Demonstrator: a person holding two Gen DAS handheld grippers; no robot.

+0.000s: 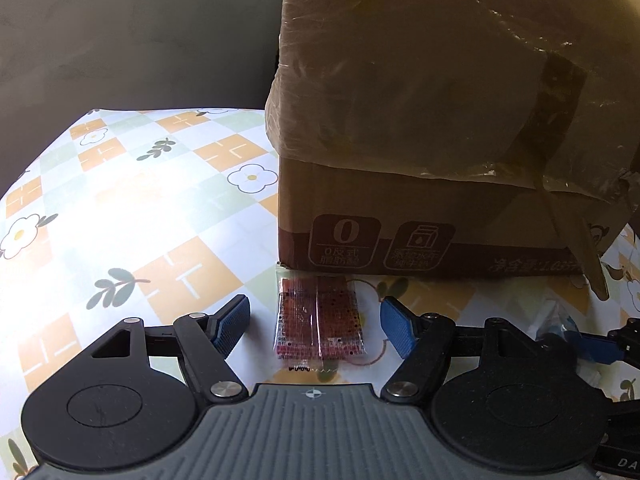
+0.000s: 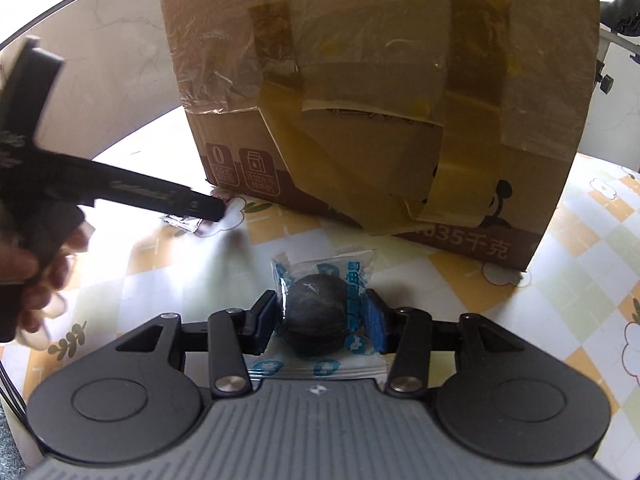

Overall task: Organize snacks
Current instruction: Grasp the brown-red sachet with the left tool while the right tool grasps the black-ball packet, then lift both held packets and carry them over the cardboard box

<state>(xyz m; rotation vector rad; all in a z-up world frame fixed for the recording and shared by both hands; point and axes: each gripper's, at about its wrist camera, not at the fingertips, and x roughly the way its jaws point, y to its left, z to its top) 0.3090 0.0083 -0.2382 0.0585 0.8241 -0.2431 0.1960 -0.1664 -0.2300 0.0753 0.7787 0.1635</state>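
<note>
In the left wrist view my left gripper is open, its blue pads on either side of a flat clear packet of red snack lying on the checked tablecloth, just before the cardboard box. In the right wrist view my right gripper is shut on a dark round snack ball in a clear blue-printed wrapper, low over the table in front of the box. The left gripper shows at the left of that view over the red packet.
The tall taped cardboard box stands upright close ahead of both grippers. The tablecloth stretches to the left, with the table's far edge beyond. The right gripper's tip and wrapper show at the right edge of the left wrist view.
</note>
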